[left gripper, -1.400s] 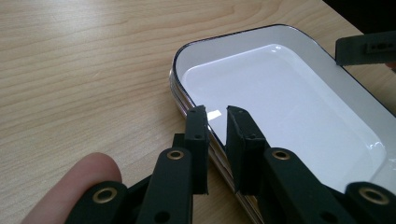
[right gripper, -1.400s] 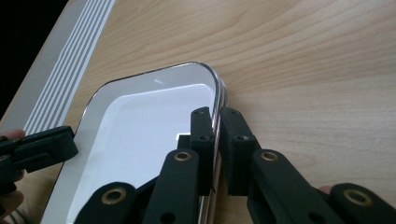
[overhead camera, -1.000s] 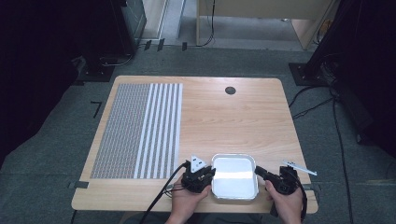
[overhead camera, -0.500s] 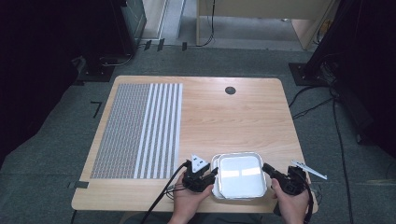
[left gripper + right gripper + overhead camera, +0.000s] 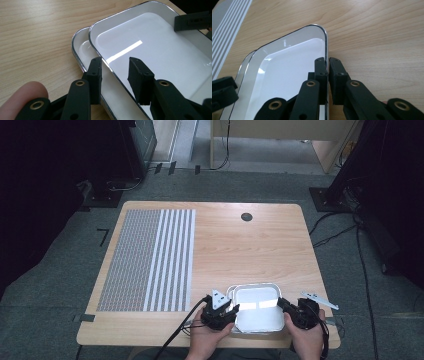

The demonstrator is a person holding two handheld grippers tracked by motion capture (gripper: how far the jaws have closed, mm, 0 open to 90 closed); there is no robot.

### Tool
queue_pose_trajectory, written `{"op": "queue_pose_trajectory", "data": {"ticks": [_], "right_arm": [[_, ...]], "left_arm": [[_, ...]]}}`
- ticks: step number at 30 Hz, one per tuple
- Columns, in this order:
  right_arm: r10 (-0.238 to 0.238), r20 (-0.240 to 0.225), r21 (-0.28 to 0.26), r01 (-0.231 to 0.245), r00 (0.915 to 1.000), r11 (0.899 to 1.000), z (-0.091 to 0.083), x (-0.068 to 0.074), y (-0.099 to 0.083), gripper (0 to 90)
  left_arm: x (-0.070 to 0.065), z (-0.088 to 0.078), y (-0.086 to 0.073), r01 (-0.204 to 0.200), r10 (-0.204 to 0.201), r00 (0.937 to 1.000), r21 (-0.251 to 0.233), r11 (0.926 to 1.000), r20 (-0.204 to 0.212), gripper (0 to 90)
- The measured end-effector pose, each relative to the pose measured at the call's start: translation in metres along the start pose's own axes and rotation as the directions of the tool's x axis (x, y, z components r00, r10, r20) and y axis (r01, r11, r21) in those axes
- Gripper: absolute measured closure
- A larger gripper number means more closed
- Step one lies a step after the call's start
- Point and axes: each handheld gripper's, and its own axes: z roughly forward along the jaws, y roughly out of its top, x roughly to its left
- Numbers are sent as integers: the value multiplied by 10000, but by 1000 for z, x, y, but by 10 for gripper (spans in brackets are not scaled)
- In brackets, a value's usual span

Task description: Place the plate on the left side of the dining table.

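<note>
While right gripper pinches upper tray rim, left gripper fingers, just opened, straddle opposite rim untouching; lower tray on worktop.

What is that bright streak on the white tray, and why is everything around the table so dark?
Left gripper view: the streak is glare on the top tray, likely a ceiling light mirrored. High view: the same glare shows on the tray; light falls on the table, leaving the room's edges in shadow.
</note>
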Motion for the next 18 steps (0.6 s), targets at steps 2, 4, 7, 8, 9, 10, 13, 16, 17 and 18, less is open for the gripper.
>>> {"op": "queue_pose_trajectory", "data": {"ticks": [2, 4, 7, 8, 9, 10, 13, 16, 17, 18], "right_arm": [[155, 321, -74, -153, 9994, 9999, 0, 1, 1, 886], [430, 483, -96, -426, 9979, 9990, 0, 1, 1, 893], [869, 446, -205, -860, 9952, 9961, -1, 0, -1, 896], [869, 446, -205, -860, 9952, 9961, -1, 0, -1, 896], [891, 448, -253, -881, 9950, 9958, -1, 2, -1, 896], [891, 448, -253, -881, 9950, 9958, -1, 2, -1, 896], [829, 407, -430, -812, 9957, 9958, -3, 7, -2, 896], [754, 447, -518, -730, 9962, 9960, -5, 11, -2, 896], [651, 499, -563, -623, 9966, 9965, -5, 13, -2, 896], [551, 538, -605, -518, 9970, 9968, -6, 15, -2, 896]], "left_arm": [[-1, 1, 0, 41, -41, 10000, 15, 10000, 49, 631], [-2, 1, -1, 94, -94, 9998, 31, 10000, 148, 613], [-3, 1, 0, 336, -336, 9984, 7, 9994, 461, 584], [-3, 1, 0, 336, -336, 9984, 7, 9994, 461, 593], [-2, 1, 0, 482, -488, 9973, 123, 9988, 555, 608], [-2, 1, 0, 482, -488, 9973, 123, 9988, 555, 636], [0, -2, 3, 838, -846, 9953, 188, 9963, 463, 710], [1, -3, 6, 1028, -1039, 9937, 262, 9944, 432, 731], [2, -3, 7, 1060, -1073, 9934, 318, 9939, 409, 737], [3, -4, 8, 1077, -1090, 9933, 333, 9936, 385, 747]]}}
